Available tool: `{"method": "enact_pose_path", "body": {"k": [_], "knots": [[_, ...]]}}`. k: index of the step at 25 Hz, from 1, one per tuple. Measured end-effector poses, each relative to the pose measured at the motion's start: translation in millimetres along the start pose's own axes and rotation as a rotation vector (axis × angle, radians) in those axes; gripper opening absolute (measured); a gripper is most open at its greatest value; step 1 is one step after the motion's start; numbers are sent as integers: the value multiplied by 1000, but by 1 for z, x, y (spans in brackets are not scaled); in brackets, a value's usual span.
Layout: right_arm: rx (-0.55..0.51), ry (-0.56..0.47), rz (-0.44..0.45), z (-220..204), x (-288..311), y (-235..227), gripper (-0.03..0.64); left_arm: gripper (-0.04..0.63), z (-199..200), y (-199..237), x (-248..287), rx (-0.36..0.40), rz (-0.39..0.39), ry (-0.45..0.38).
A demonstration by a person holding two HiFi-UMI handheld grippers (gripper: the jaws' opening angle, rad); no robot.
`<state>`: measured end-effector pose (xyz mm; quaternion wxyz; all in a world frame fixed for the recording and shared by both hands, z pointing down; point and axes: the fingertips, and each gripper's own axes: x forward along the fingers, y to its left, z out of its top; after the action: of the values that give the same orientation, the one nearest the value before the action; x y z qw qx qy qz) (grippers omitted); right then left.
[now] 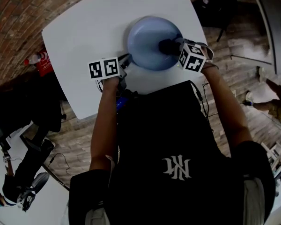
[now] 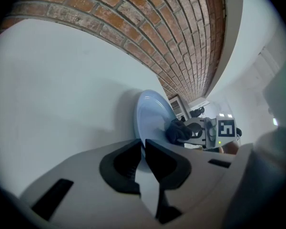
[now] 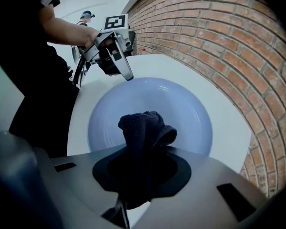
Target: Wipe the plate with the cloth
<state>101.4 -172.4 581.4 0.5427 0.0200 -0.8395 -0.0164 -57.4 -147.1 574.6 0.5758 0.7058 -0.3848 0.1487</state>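
While we lean over the table, the wiping looks to us to be under way rather than finished. Nearest us, at the bottom of the right gripper view, the right gripper (image 3: 142, 168) has its jaws clamped on the cloth (image 3: 145, 128), a dark bunched wad that sticks out past the tips. Just beyond it lies the plate (image 3: 193, 111), pale blue and flat on the white table (image 1: 91, 29). The cloth sits over the plate's lower middle in that view. In the head view it is over the plate's right part. We cannot tell whether it presses on the surface or hangs just above it.

Across the plate, at its upper left in the right gripper view, the left gripper (image 2: 144, 146) has its jaws nearly together, pinching the plate's rim to steady it.

Grasping the cloth and bracing the plate are done, we judge. What is left is the wiping itself. The plate shows no smear or wet track, so we cannot say how much has been covered. Beyond the table there is only brick (image 3: 238, 37).
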Motion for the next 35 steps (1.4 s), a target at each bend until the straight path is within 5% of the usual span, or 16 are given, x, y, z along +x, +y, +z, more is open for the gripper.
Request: {"method": "enact_pose_path", "body": {"k": [19, 25, 30, 35], "knots": [[142, 24, -271, -5, 0, -74, 89, 26, 0, 2, 1, -2, 7, -6], [208, 7, -268, -4, 3, -73, 89, 24, 2, 2, 0, 0, 16, -8], [283, -96, -268, 12, -8, -75, 89, 5, 0, -3, -3, 24, 1, 10], [490, -437, -201, 58, -48, -81, 89, 5, 18, -25, -30, 128, -49, -62]]}}
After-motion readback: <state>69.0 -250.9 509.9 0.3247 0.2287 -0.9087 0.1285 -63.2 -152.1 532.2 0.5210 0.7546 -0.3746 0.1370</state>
